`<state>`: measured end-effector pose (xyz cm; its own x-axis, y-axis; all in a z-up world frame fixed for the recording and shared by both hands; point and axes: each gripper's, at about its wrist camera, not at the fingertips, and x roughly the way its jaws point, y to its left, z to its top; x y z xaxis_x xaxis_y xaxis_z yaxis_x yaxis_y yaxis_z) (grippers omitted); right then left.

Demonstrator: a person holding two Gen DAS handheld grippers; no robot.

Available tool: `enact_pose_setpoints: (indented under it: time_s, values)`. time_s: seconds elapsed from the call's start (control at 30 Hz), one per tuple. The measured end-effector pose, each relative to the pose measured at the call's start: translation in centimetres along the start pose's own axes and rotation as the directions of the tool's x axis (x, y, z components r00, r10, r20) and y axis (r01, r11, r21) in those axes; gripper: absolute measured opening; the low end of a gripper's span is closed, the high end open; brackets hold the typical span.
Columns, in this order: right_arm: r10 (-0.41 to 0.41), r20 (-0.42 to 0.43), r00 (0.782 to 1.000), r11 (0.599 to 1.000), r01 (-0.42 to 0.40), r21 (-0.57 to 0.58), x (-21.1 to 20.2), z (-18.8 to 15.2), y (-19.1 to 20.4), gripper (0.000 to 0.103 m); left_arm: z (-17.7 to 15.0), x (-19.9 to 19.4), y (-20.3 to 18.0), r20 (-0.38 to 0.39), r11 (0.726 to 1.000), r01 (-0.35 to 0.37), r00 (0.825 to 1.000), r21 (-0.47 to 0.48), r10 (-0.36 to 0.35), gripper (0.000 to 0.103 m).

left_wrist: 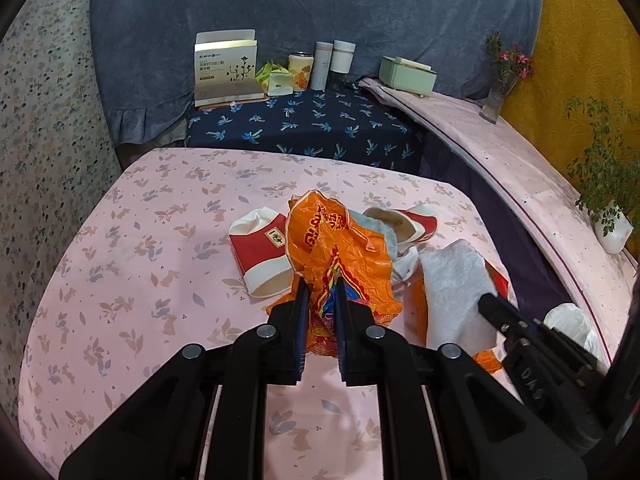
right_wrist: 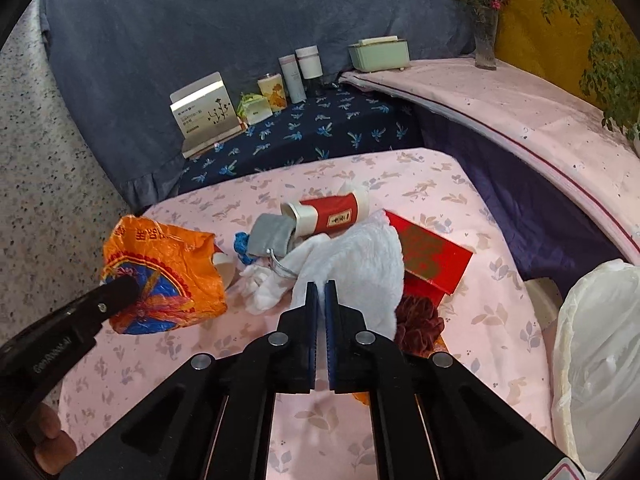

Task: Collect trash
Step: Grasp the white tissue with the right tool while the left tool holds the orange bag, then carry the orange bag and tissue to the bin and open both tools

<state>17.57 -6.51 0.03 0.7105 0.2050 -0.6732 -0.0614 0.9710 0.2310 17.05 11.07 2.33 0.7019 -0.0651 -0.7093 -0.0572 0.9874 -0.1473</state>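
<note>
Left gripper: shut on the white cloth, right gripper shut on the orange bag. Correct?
No, swapped. Left wrist view shows the left gripper shut on the orange bag; right wrist view shows the right gripper shut on the white cloth.

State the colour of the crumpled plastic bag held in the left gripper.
Orange crumpled plastic bag with blue and red print, clearest in the right wrist view.

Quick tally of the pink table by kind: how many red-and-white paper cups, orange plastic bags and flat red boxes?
Red-and-white paper cups: 2
Orange plastic bag: 1
Flat red box: 1
Total: 4
</note>
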Motion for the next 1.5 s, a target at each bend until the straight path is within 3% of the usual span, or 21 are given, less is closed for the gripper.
enact_pose_setpoints:
  time_s: [0.3, 0.73, 1.13, 1.5]
  values:
    - [0.046, 0.125, 0.991, 0.998, -0.050, 0.029, -6.6, 2.6, -0.9, 0.004, 0.3, -2.8, -2.1, 0.038, 0.999, 0.022, 0.999, 0.031, -0.024, 0.011]
    - [-0.020, 0.239, 0.971, 0.997, 0.003, 0.073, -13.1, 3.4, -5.0, 0.004, 0.1, -6.3, -7.8, 0.079, 0.989, 0.069, 0.994, 0.133, -0.080, 0.011]
    - [-0.135, 0.273, 0.953, 0.979, 0.086, 0.183, -17.3, 2.3, -12.3, 0.004, -1.5, -6.9, -15.7, 0.041, 0.955, 0.159, 0.984, 0.250, -0.174, 0.012]
    - [-0.235, 0.265, 0.935, 0.950, 0.163, 0.267, -19.9, 0.4, -18.3, 0.004, -3.9, -7.0, -23.3, 0.001, 0.907, 0.219, 0.972, 0.360, -0.235, 0.012]
